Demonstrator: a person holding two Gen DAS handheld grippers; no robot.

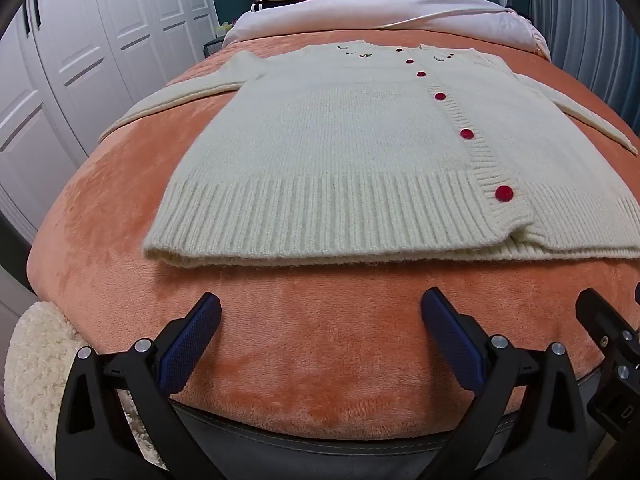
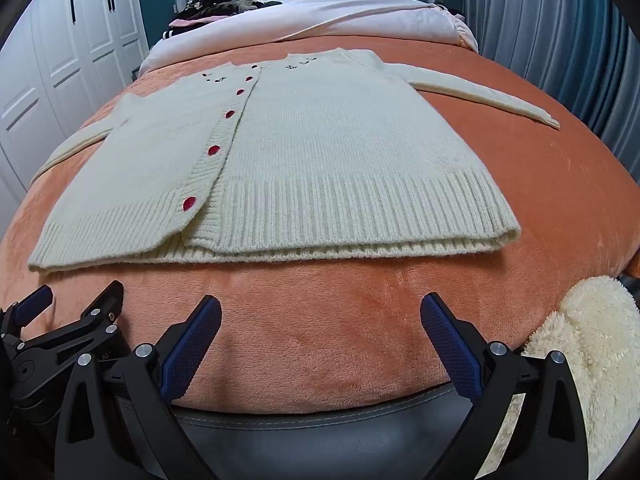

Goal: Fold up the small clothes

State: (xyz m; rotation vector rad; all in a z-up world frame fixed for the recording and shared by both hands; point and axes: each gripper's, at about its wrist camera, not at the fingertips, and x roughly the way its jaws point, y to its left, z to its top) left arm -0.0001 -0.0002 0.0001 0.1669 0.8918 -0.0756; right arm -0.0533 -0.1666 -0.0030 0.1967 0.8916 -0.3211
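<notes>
I am standing at the foot of a bed [image 1: 120,280] covered by an orange blanket [image 1: 320,352], with white wardrobe doors [image 1: 80,60] to the left and a heap of dark clothes [image 2: 216,4] lying up by the headboard. A cream cardigan [image 1: 340,152] with red buttons [image 1: 503,193] is lying flat and face up on the blanket, buttoned, hem toward me, both sleeves spreading out to the sides.

I am holding my left hand-held gripper [image 1: 320,336] and my right hand-held gripper [image 2: 320,336] side by side just short of the hem, each with its jaws spread wide and gripping nothing, neither touching the knit. As I judge it, the folding proper is not yet begun: the cardigan is laid out and ready, and I am lining up for the first fold.

The next move is asking me to go for a sleeve [image 2: 480,96] or a side edge, pinching only enough thick knit to lift it, then carrying it across the body without dragging the rest out of square. The hem is looking slightly doubled at the button band, so I am minding that layer.
</notes>
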